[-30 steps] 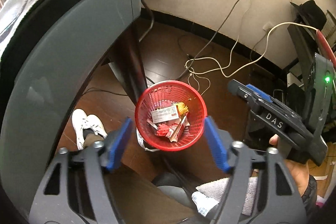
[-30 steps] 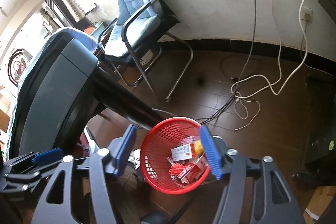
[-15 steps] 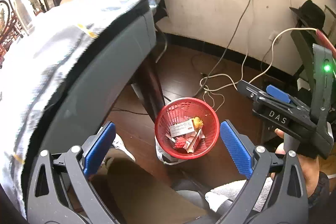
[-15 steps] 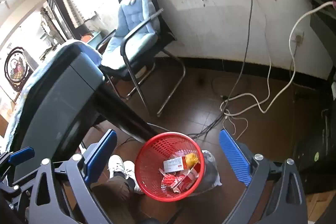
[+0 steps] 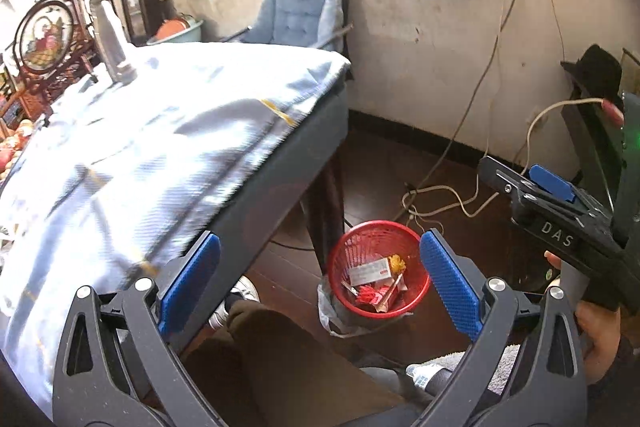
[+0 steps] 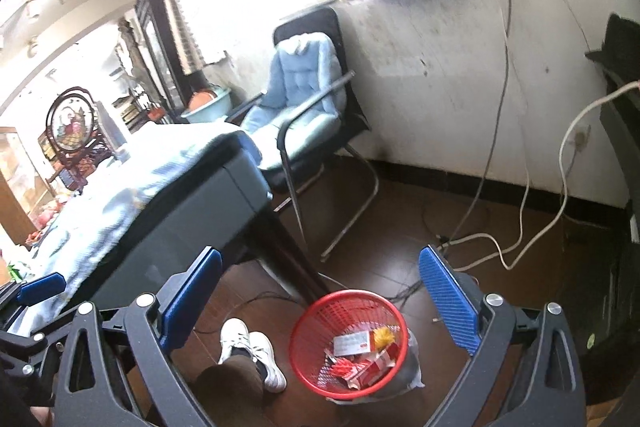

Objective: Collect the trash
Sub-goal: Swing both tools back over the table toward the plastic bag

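Round red mesh plastic wastebasket [image 5: 378, 269] with paper trash sits low on the floor, right of the cloth-covered grey table [image 5: 160, 155]. Left gripper [image 5: 320, 283] and right gripper [image 6: 320, 301] both gape empty; the basket lies below and ahead of both, neither clearly nearer.

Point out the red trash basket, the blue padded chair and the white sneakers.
red trash basket [image 6: 320, 311]: right wrist view, far rim.
blue padded chair [image 6: 308, 75]: right wrist view, backrest cushion.
white sneakers [image 6: 266, 359]: right wrist view, top of the nearer shoe.
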The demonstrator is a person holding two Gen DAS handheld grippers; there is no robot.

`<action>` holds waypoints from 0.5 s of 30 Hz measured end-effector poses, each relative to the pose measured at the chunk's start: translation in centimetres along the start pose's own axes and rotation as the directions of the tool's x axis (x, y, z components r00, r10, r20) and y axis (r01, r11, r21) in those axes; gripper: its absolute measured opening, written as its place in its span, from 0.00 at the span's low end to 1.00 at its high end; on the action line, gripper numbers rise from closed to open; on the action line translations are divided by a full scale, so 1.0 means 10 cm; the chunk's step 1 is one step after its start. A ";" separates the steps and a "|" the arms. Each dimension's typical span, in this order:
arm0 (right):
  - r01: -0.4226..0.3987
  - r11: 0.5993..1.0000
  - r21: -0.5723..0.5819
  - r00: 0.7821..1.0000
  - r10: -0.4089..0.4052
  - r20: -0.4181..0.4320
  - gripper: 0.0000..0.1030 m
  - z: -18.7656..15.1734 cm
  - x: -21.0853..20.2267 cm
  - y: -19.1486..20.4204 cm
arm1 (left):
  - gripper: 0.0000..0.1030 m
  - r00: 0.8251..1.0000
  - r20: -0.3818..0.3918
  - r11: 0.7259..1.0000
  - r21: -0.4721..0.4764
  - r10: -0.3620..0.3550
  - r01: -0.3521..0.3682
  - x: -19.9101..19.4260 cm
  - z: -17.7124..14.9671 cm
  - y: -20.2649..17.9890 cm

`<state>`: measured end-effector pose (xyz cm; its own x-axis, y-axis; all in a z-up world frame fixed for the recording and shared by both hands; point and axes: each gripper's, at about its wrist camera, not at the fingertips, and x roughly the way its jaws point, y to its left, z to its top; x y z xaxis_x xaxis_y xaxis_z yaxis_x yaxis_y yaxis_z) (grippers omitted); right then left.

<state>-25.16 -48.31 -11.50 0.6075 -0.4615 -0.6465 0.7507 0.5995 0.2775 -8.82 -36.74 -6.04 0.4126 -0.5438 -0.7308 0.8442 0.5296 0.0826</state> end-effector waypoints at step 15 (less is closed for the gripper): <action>-0.092 0.982 -0.167 0.991 0.106 0.077 0.94 0.06 -0.66 0.82 | 0.93 0.988 0.141 0.985 -0.169 0.060 -0.036 -0.80 -0.15 0.72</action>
<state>-22.82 -40.74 -4.56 0.7016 -0.4445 -0.5570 0.6380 0.7399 0.2131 -6.54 -27.55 -0.60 0.5068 -0.5972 -0.6217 0.7589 0.6512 -0.0069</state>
